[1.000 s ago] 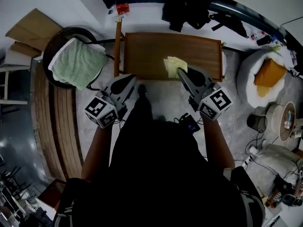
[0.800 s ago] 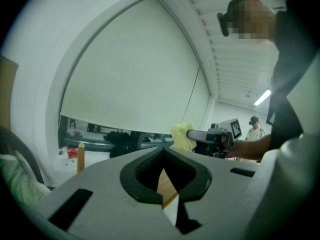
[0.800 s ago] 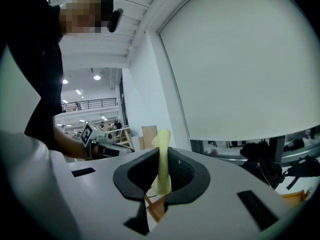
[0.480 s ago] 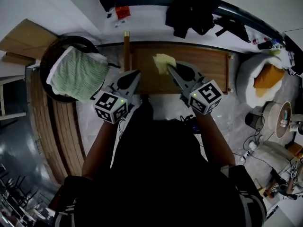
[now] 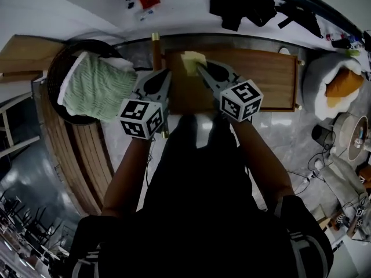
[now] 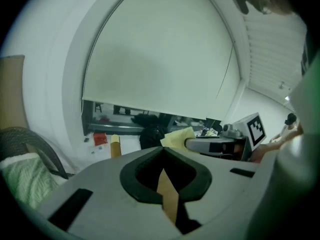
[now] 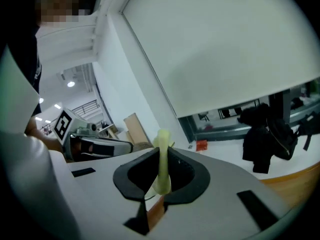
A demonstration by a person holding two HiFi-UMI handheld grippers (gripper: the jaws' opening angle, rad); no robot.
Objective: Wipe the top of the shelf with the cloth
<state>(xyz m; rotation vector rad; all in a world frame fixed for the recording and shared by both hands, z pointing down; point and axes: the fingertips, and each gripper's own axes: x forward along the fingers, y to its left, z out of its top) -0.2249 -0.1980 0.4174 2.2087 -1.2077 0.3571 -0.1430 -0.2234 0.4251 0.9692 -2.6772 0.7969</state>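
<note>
A yellow cloth [image 5: 190, 61] lies near the back left corner of the brown wooden shelf top [image 5: 261, 80]. My right gripper [image 5: 199, 68] is shut on the cloth's near edge. In the right gripper view the cloth [image 7: 162, 169] is a thin yellow fold pinched between the closed jaws of the right gripper [image 7: 161, 151]. My left gripper [image 5: 167, 73] hovers at the shelf's left front edge, shut and holding nothing. The left gripper view shows the left gripper [image 6: 162, 149] with its tips together, and the cloth [image 6: 177, 136] beyond them to the right.
A round dark chair with a green towel [image 5: 95, 86] stands left of the shelf, past a wooden post [image 5: 155, 44]. Black clothes [image 5: 240, 4] lie on the ledge behind. A white beanbag with an orange cushion [image 5: 342, 86] sits at the right. Wooden slats [image 5: 87, 161] run along the left.
The right gripper has dragged the cloth leftward along the shelf top, from right of centre to the left end. The left gripper has stayed shut at the shelf's left front edge.
</note>
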